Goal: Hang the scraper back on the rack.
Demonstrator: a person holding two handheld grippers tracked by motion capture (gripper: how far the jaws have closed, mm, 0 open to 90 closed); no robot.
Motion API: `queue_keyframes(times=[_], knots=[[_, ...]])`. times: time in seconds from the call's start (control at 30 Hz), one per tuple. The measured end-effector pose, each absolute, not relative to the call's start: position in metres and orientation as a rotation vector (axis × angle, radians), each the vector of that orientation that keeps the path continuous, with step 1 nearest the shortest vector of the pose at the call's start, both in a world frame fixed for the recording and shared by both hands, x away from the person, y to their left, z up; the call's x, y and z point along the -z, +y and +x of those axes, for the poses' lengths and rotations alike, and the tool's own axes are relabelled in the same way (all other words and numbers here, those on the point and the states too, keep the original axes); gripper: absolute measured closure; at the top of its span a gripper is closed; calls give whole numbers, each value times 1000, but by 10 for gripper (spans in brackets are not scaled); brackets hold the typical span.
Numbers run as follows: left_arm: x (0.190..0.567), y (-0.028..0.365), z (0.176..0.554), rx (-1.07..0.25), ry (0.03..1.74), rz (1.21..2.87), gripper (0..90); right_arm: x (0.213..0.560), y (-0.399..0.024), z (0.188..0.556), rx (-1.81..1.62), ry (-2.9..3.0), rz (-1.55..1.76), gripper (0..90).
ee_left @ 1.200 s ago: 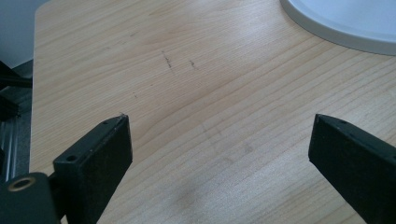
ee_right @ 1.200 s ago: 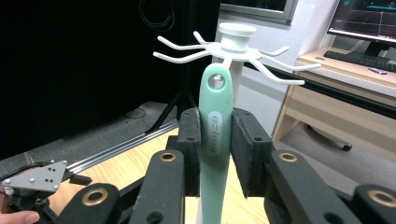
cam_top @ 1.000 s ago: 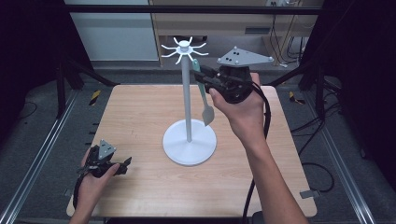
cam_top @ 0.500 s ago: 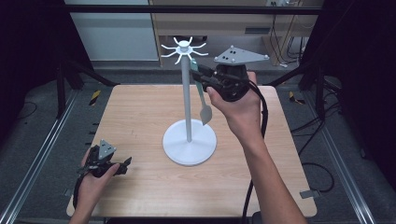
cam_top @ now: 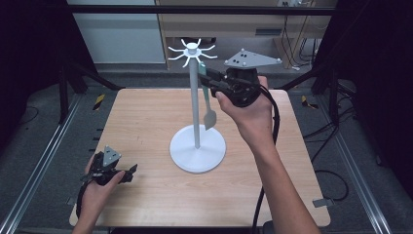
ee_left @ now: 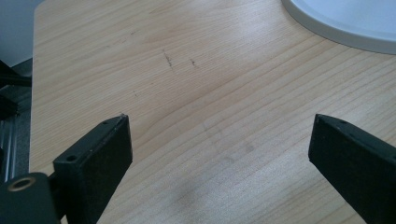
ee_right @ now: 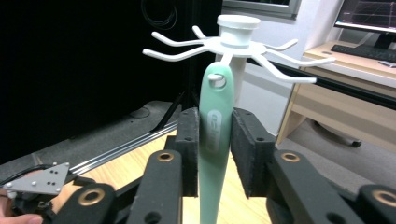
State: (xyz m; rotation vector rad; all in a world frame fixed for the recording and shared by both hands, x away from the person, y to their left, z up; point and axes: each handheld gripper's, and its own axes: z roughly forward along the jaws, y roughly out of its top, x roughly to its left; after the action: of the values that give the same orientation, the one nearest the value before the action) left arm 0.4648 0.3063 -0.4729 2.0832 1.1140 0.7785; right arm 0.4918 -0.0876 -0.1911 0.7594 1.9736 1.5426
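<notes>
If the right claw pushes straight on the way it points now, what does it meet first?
Probably the rack's white pole, right behind the green utensil handle hanging between the right claw jaws, which have just been opening. How far behind is unclear.

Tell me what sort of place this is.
Probably a lab or office set up for recording handling work: a wooden table framed by metal rails, dark curtains around it, and a desk with monitor and keyboard behind.

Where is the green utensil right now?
In the right gripper view the green utensil hangs by its handle hole from a hook of the white rack, between the right gripper jaws, which have just been opening.
</notes>
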Motion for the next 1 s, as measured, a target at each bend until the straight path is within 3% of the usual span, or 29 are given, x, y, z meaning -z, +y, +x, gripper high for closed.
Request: queue_keyframes(times=[0.37, 0.77, 1.0], knots=[[473, 305, 465, -778, 1111, 2091, 59, 204, -105, 475, -1486, 1966, 770, 627], [474, 305, 465, -779, 1111, 2098, 59, 256, -134, 474, -1425, 1928, 895, 297], [474, 304, 464, -781, 1107, 2103, 58, 288, -148, 474, -1419, 1907, 954, 203]])
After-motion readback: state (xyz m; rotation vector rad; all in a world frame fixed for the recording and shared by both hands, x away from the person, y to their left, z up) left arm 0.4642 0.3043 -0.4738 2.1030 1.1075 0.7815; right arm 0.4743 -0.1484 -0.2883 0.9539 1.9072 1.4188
